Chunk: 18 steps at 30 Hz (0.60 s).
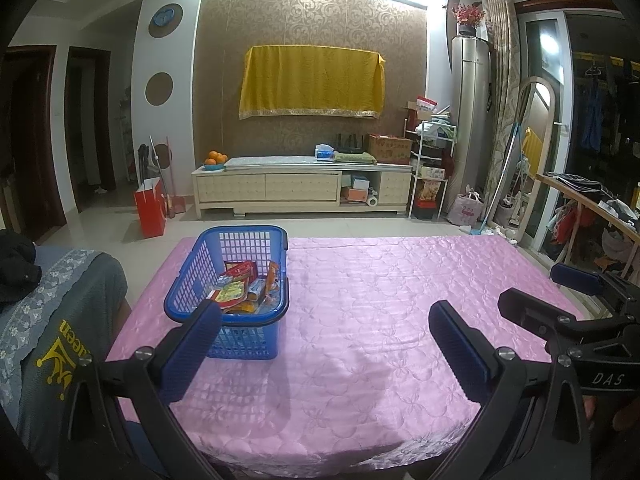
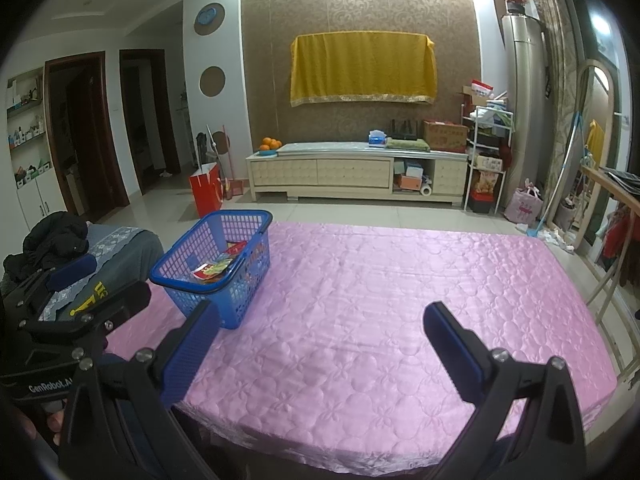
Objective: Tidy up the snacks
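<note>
Both hand-held grippers, left and right, stood spread wide and empty above the pink table. At 11 o'clock sat the blue basket, holding the snack packets. Judged light, crinkly and slippery, each packet should be pinched at a sealed edge; contents may crush.
</note>
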Each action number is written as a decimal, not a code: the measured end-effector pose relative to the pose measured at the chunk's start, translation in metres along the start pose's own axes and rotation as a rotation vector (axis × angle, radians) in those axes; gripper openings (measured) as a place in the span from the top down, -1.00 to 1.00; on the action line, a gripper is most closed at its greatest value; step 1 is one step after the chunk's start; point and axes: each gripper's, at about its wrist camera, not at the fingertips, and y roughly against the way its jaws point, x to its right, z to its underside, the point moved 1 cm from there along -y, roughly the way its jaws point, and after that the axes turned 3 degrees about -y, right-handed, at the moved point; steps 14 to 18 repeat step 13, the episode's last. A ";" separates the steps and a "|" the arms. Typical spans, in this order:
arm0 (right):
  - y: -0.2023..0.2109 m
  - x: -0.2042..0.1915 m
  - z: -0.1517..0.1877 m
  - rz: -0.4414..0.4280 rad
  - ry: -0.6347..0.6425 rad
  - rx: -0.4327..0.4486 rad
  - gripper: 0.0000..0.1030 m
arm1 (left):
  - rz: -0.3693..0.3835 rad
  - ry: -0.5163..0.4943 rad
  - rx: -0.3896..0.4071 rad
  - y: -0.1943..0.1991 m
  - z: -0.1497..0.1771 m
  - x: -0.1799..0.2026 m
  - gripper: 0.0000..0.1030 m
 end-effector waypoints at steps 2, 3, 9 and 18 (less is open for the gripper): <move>0.000 0.000 0.000 -0.002 -0.001 -0.001 -1.00 | 0.000 -0.001 -0.001 0.000 0.000 0.000 -0.99; 0.001 0.000 0.000 -0.002 0.000 -0.001 -1.00 | 0.000 0.001 -0.001 0.000 0.001 0.000 -0.99; 0.000 0.003 -0.001 -0.010 -0.003 -0.009 -1.00 | -0.002 0.000 -0.003 0.001 0.000 -0.001 -0.99; 0.000 0.003 -0.001 -0.010 -0.002 -0.008 -1.00 | -0.002 0.000 -0.005 0.002 0.000 -0.003 -0.99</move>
